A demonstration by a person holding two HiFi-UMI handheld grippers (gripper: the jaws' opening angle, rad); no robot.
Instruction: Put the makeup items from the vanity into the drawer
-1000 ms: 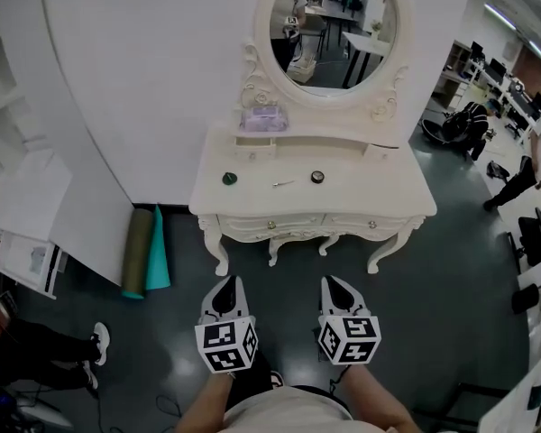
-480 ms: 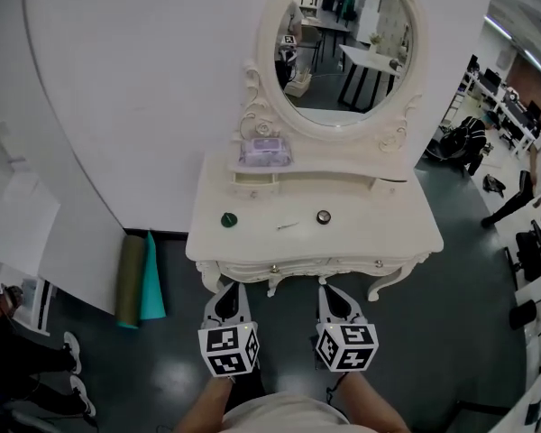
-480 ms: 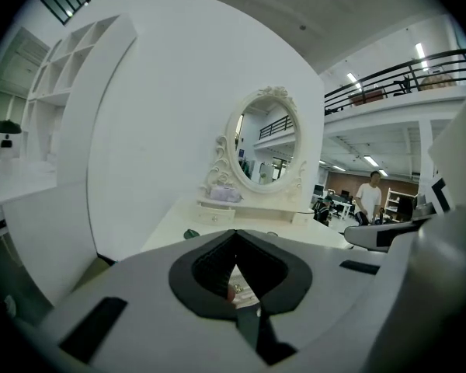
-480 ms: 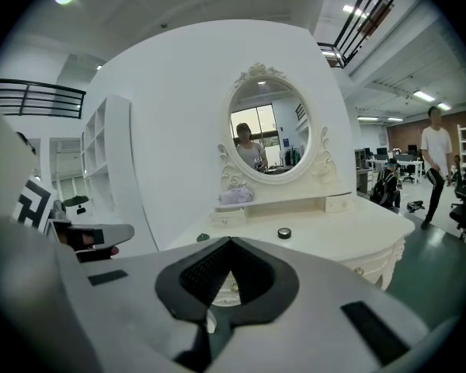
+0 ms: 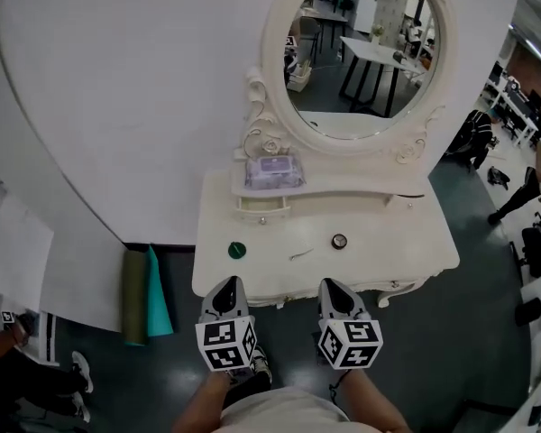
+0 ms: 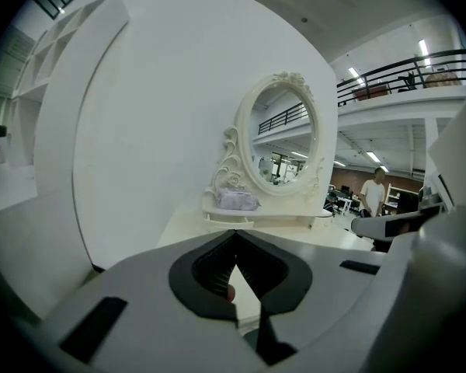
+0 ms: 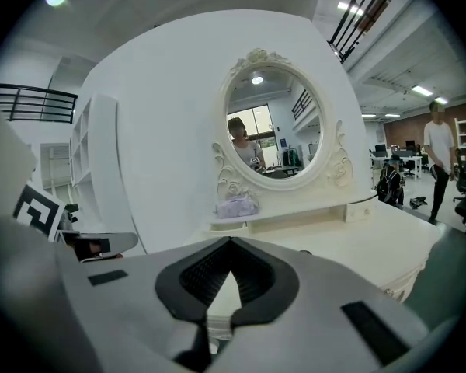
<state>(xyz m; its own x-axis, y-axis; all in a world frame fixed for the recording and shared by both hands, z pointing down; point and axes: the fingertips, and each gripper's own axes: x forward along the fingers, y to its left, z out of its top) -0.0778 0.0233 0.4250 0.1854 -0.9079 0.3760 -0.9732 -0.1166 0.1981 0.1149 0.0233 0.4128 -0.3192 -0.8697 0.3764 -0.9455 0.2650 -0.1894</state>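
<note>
1. No words, brands or numbers could be read anywhere.
2. The marker cube (image 5: pixel 226 345) on the left gripper (image 5: pixel 225 289), like the one on the right gripper (image 5: pixel 335 290), carried only black-and-white square patterns.
3. Print on the purple packet (image 5: pixel 274 171) on the shelf (image 5: pixel 361 186) was too small to read.

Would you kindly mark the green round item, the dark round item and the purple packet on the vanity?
green round item (image 5: pixel 237 250), head view, its top face.
dark round item (image 5: pixel 340 241), head view, its centre.
purple packet (image 5: pixel 274 171), head view, middle of its top.
</note>
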